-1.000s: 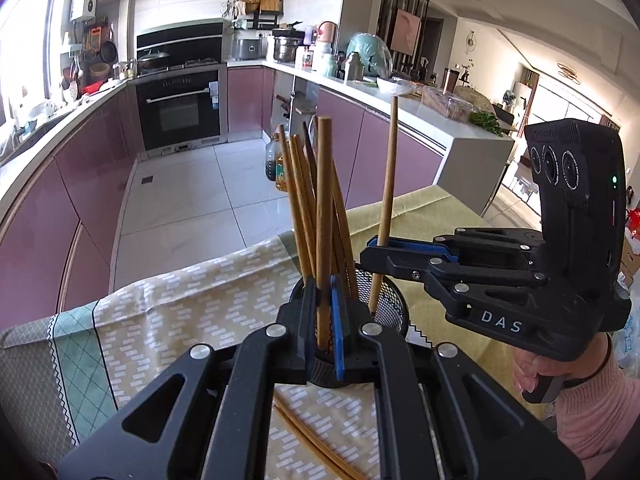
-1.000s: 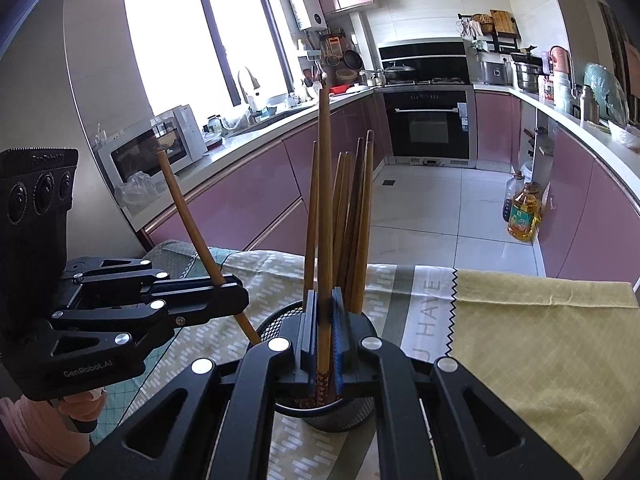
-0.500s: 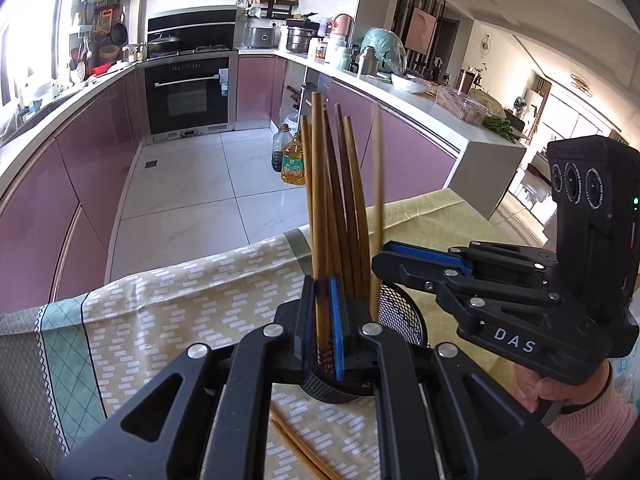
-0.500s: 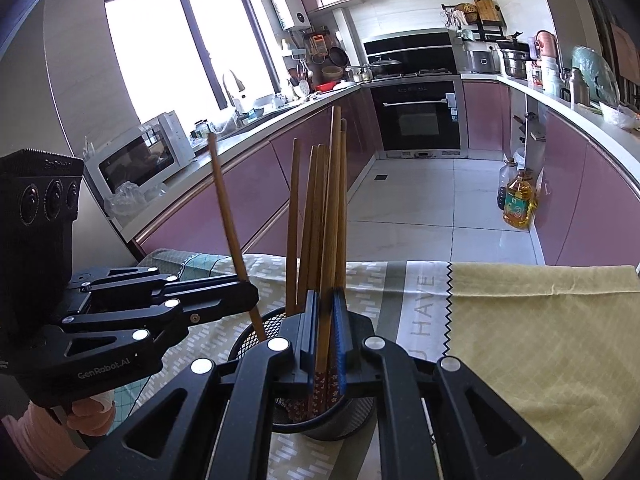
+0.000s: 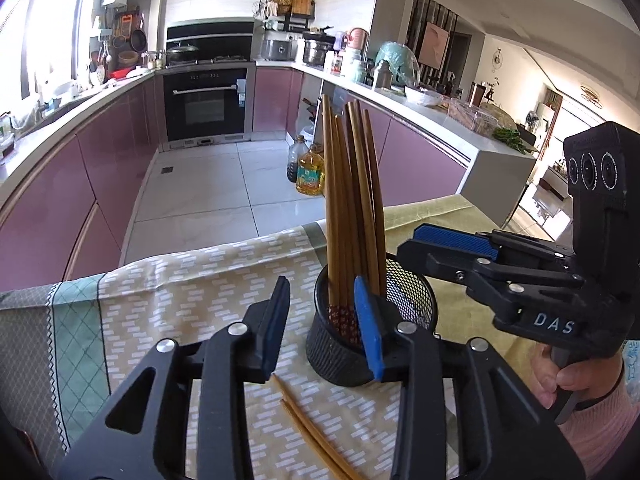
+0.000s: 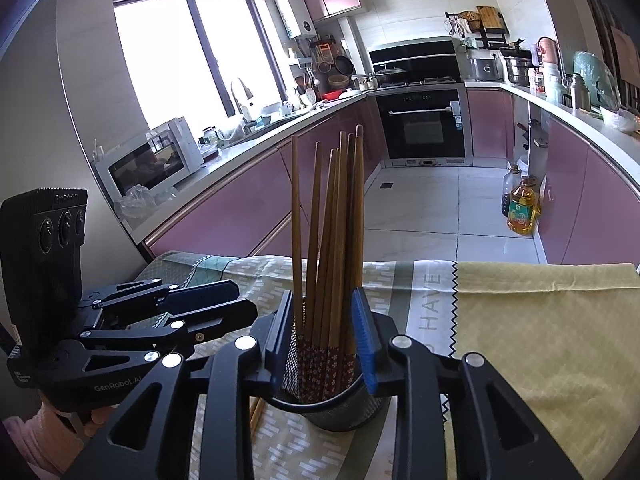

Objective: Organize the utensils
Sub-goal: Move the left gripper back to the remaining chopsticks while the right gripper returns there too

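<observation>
Two chopsticks (image 5: 310, 430) lie loose on the patterned cloth of the surface (image 5: 180, 292), just in front of the black mesh holder (image 5: 352, 356); the rest of the bundle (image 5: 352, 208) stands upright inside it, decorated ends down. Both grippers have just been opening. The left gripper (image 5: 322, 328) is released, its blue pads apart and nothing pressed between them, one pad in front of the holder's rim. The right gripper (image 6: 322, 338) is likewise released; the standing sticks show between its pads, but the pads do not press on them. In the left wrist view the right gripper sits beside the holder, a hand (image 5: 576, 384) on its grip.

By the look of it, a drop into the holder is just finishing. The next move would call for backing both grippers clear without knocking the upright bundle, then lowering one to the flat pair and pinching it thin against the cloth, where a slip seems likely.
</observation>
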`<state>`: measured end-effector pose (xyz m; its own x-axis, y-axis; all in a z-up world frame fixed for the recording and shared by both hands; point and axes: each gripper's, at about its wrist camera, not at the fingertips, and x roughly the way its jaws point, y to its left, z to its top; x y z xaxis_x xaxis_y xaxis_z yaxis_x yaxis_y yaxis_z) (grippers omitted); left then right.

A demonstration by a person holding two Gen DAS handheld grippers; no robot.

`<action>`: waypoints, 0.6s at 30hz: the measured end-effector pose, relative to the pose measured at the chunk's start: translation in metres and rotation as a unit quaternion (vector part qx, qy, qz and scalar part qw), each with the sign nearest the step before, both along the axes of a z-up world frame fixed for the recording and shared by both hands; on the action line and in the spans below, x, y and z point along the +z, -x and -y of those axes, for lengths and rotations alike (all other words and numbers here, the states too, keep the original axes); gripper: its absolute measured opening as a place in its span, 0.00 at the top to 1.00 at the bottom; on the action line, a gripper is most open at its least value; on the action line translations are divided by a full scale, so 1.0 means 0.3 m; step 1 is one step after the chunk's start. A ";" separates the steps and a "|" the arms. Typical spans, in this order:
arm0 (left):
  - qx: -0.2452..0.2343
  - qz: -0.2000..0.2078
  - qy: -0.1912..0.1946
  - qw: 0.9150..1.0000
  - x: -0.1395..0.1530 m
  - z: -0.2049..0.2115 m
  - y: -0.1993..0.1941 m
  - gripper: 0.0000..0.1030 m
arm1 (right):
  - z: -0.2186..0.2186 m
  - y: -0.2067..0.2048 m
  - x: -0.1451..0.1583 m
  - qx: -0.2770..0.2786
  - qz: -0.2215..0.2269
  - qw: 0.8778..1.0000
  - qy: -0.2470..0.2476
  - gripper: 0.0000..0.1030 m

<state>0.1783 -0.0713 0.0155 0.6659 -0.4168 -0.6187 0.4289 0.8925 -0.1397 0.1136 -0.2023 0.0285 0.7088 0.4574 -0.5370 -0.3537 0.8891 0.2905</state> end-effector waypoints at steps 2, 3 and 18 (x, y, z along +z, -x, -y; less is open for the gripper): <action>0.005 0.018 0.002 1.000 0.011 -0.023 0.039 0.56 | 0.001 0.032 0.012 0.006 0.010 1.000 -0.004 0.65; 0.009 0.026 0.003 1.000 0.015 -0.035 0.060 0.51 | 0.001 0.056 0.018 0.013 0.017 1.000 -0.005 0.64; 0.079 0.046 -0.038 0.995 -0.089 -0.182 0.280 0.05 | -0.108 0.264 -0.160 0.087 -0.040 0.995 0.036 0.49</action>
